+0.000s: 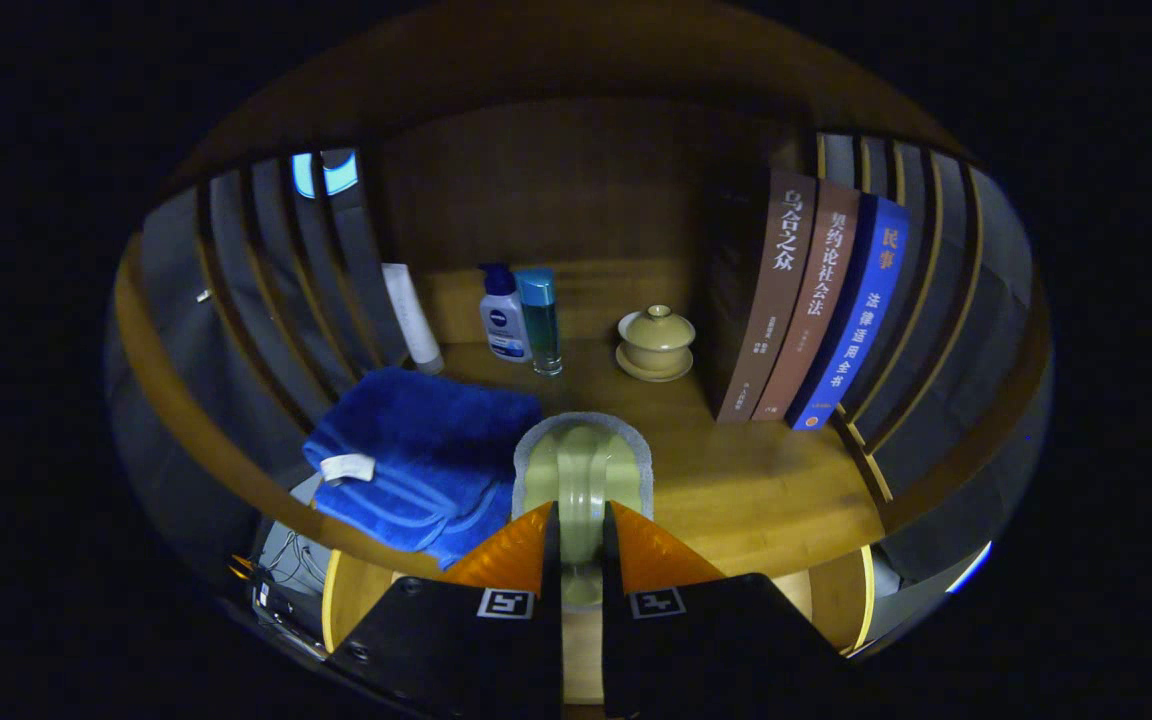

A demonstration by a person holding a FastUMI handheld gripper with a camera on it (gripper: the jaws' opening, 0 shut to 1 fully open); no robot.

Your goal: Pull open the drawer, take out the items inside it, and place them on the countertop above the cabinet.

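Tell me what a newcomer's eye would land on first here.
First, the claw, its orange fingers pressed on a pale green object with a grey rim held over the wooden countertop. Beside it, on the side away from the books, lies a bright blue towel. Beyond the fingers three books stand upright, with a lidded tea bowl and bottles near the back.

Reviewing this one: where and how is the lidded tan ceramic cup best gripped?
Probably across the round body of the lidded tan ceramic cup, from the front. The bottles left and books right leave that side free, and its small knob looks slippery. The tool is currently shut on a pale green scrubber with a grey pad.
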